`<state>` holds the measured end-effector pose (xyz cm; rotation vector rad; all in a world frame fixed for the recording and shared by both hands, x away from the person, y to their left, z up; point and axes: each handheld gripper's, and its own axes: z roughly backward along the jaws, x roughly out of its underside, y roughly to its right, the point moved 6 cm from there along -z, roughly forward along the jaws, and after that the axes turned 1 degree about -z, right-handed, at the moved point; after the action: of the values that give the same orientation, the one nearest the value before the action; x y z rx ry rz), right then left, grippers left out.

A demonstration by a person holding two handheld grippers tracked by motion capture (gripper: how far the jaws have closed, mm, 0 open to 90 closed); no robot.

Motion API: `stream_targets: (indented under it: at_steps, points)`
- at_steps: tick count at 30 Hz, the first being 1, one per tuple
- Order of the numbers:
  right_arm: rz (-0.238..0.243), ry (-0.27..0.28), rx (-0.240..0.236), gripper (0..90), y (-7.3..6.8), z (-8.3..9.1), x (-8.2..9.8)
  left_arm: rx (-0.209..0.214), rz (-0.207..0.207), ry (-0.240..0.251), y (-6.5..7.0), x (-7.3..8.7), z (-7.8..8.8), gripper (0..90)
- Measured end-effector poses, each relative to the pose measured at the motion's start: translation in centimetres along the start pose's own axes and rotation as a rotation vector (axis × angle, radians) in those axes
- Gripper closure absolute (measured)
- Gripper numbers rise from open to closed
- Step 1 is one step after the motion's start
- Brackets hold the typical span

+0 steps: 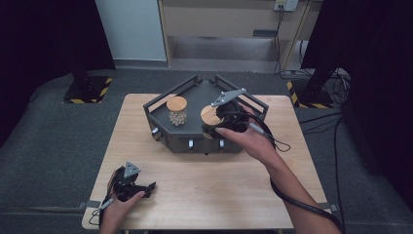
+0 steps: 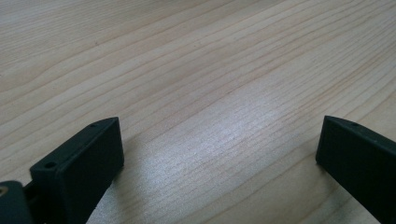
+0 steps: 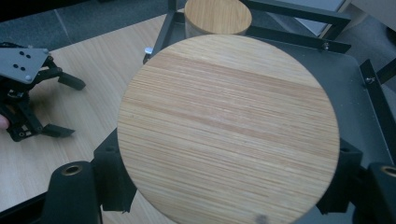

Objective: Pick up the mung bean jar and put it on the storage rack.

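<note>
Wooden table (image 1: 204, 180), right gripper (image 1: 221, 118) jaws clamping lidded jar (image 3: 228, 128), second jar (image 1: 177, 110) beside, left gripper (image 1: 139, 187) jaws wide.

The high view looks forward and down from above the near edge of the bench (image 1: 204, 180), taking in its whole top. The left gripper view sits low and close over bare wood by the near left corner. The right gripper view looks steeply down, very close, onto a wooden lid (image 3: 229, 130) over the tray (image 3: 355, 88); it shares the left gripper (image 3: 32, 100) and the second jar (image 3: 218, 16) with the high view
</note>
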<state>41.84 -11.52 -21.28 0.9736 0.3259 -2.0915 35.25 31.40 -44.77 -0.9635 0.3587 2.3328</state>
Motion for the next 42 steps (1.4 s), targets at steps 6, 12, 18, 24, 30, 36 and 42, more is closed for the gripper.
stream_targets:
  at_steps: [6, 12, 18, 24, 30, 36, 42]
  points:
    - [-0.011, -0.004, 0.011, 25.7, 0.6, -0.2, -0.7, 0.0, 0.0, 0.0, 0.0, 0.0, 0.0, 0.0]
    - [-0.015, -0.012, 0.019, 25.6, 1.2, -0.6, -1.3, 0.0, 0.0, 0.0, 0.0, 0.0, 0.0, 0.0]
    - [-0.028, -0.019, 0.021, 25.7, 2.0, -1.2, -1.6, 0.0, 0.001, 0.001, 0.0, 0.0, 0.0, 0.0]
    - [-0.037, -0.023, 0.025, 25.6, 2.7, -2.1, -2.0, -0.001, 0.002, 0.001, 0.0, 0.0, 0.0, 0.0]
    - [-0.05, -0.029, 0.027, 25.7, 3.4, -2.9, -2.0, 0.0, 0.002, 0.001, 0.0, 0.0, 0.0, 0.0]
    - [-0.056, -0.039, 0.026, 25.7, 3.8, -3.8, -2.0, 0.0, 0.002, 0.001, 0.0, 0.0, 0.0, 0.0]
    - [-0.054, -0.05, 0.023, 25.6, 3.9, -4.5, -1.9, 0.0, 0.002, 0.001, 0.0, 0.0, 0.0, 0.0]
